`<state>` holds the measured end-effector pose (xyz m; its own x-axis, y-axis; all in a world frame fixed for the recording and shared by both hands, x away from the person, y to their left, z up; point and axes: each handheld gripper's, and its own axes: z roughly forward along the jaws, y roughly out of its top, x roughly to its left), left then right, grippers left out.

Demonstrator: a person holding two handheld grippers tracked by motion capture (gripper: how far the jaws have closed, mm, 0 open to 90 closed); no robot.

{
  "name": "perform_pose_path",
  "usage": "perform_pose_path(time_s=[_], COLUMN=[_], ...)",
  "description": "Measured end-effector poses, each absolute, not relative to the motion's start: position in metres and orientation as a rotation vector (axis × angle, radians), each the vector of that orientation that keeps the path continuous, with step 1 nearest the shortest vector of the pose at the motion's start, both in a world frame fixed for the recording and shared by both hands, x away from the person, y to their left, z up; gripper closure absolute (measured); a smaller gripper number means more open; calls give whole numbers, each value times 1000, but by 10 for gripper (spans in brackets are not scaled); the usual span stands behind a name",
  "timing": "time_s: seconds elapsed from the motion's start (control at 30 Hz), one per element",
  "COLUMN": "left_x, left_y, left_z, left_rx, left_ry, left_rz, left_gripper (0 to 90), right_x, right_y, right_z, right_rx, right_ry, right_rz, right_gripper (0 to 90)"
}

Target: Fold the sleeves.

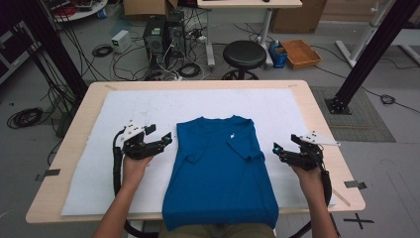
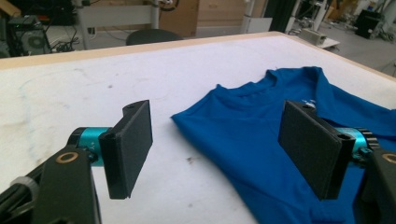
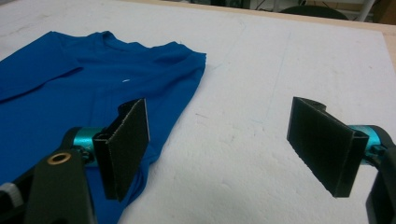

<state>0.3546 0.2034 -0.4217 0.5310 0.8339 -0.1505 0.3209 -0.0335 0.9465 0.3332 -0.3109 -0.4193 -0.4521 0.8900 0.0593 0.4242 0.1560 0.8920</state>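
High view: a blue T-shirt [image 1: 218, 171] is seen spread flat in the middle of the worktop [image 1: 317, 106], on a white sheet [image 1: 124, 101], with its collar toward the far side and its hem hanging over the near edge. Both sleeves are folded inward over the body. The left hand-held gripper [image 1: 158, 133] is held just left of the shirt's left shoulder, its jaws spread wide and nothing between them. The right hand-held gripper [image 1: 283, 144] is held just right of the shirt, near the folded right sleeve, jaws likewise spread wide and empty. Each is gripped by a hand entering from the near side.

From the left gripper view, the shirt [image 2: 261, 135] is seen lying partly between and beyond the open jaws, its left edge on the white sheet. From the right gripper view, the shirt [image 3: 60, 93] is seen behind the left-hand jaw, while bare white sheet [image 3: 261, 74] lies between the jaws.
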Motion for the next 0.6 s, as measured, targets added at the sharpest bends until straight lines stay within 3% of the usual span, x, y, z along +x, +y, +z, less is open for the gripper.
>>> perform_pose_path(time_s=[0.13,0.2,0.3,0.43,0.6], left_x=[355,357,361,364,362], left_y=[194,180,154,131,131], left_z=[-425,-430,-436,-444,-450], left_rx=[1693,1765,1860,1994,2087], left_ry=[994,978,966,1011,1078], left_rz=[527,503,505,617,800], left_gripper=[277,332,332,375,412], right_x=[336,338,338,338,337], right_y=[-309,-307,-304,-303,-305], right_z=[-421,-423,-424,-425,-425], right_rx=[1264,1270,1278,1276,1275], right_ry=[1948,1958,1969,1977,1972], right_rz=[1242,1237,1226,1225,1235], right_gripper=[206,206,206,206,206])
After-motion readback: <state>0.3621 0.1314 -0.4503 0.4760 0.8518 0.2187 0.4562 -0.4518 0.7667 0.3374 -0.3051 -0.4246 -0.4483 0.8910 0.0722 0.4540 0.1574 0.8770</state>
